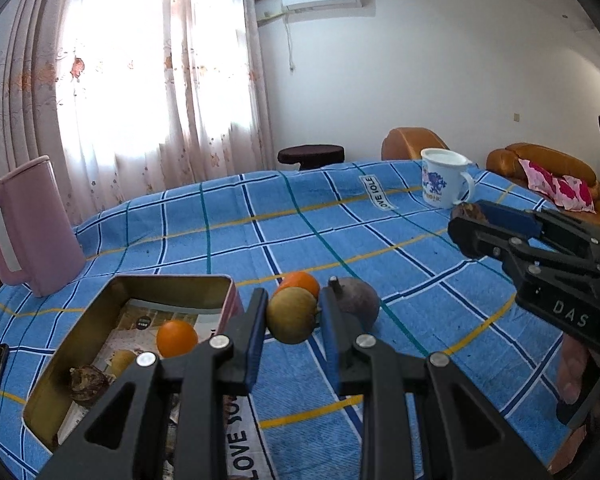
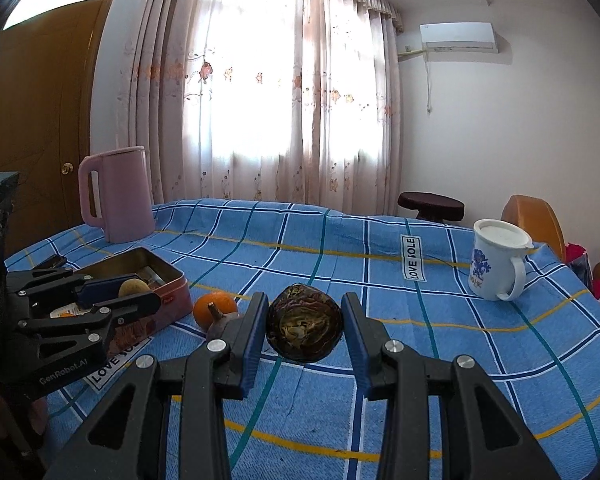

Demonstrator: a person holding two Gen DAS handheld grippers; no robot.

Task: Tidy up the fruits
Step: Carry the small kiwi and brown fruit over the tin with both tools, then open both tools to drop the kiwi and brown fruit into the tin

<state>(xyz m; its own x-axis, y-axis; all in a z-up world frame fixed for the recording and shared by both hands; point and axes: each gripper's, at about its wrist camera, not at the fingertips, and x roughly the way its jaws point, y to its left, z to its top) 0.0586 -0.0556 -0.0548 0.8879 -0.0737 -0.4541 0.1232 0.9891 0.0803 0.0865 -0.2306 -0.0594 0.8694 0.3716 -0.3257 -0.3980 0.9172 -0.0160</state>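
Tin box (image 1: 228,292) lower left already contains orange (image 1: 177,338), two more fruits. Left gripper (image 1: 293,316) grasps yellow-green fruit (image 1: 292,315); right gripper (image 2: 305,328) grasps dark fruit (image 2: 305,328). Orange (image 1: 300,283), purple fruit (image 1: 358,302) remain on cloth, centre.

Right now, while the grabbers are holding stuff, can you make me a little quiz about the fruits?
1. True or false: the left gripper holds a yellow-brown fruit.
2. Pick one: what lies inside the tin? A) an orange B) a mug C) a kettle
3. Short answer: what colour is the wrinkled fruit in the right gripper?

Key: 1 true; 2 A; 3 dark brown.
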